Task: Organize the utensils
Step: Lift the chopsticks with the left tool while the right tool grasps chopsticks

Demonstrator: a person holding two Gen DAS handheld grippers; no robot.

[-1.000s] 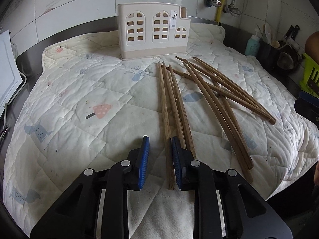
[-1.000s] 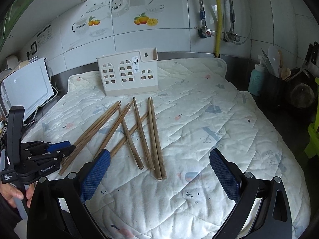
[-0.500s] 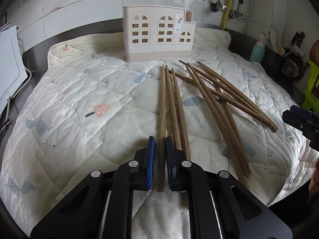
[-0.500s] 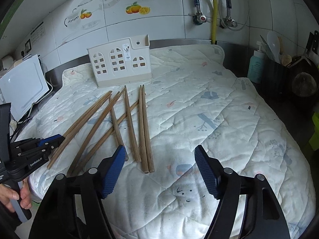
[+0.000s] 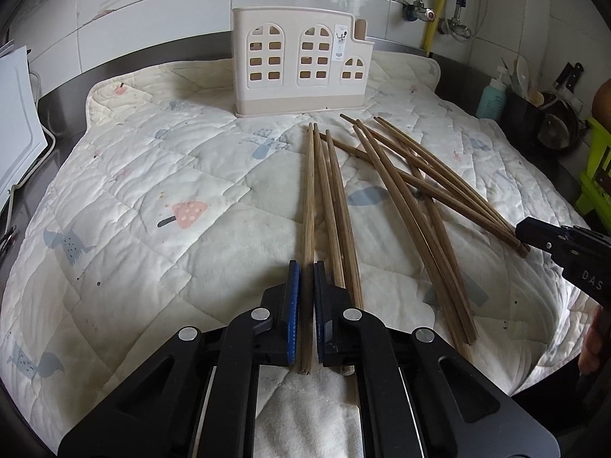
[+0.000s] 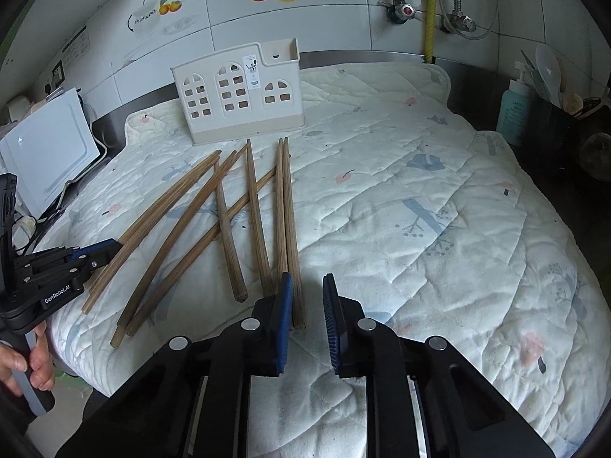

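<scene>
Several long wooden chopsticks [image 5: 412,194] lie scattered on a quilted white mat [image 5: 152,198]. A beige utensil holder [image 5: 301,65] with window cut-outs stands at the back; it also shows in the right wrist view [image 6: 236,95]. My left gripper [image 5: 304,267] is shut on the near end of one chopstick [image 5: 308,191], the leftmost of three lying side by side. My right gripper [image 6: 307,282] is nearly closed but empty, its left pad beside the near ends of a chopstick pair [image 6: 286,206]. The left gripper shows at the left of that view [image 6: 95,252].
A white appliance [image 6: 46,149] stands left of the mat. A teal bottle [image 6: 513,110] and a dark container with utensils [image 6: 553,114] stand at the right. A green crate [image 5: 595,179] is at the far right. Pipes and taps [image 6: 431,11] run down the tiled wall.
My left gripper closed from slightly open onto the leftmost chopstick. My right gripper narrowed from wide open to a small gap and moved forward and left toward the chopstick pair.
</scene>
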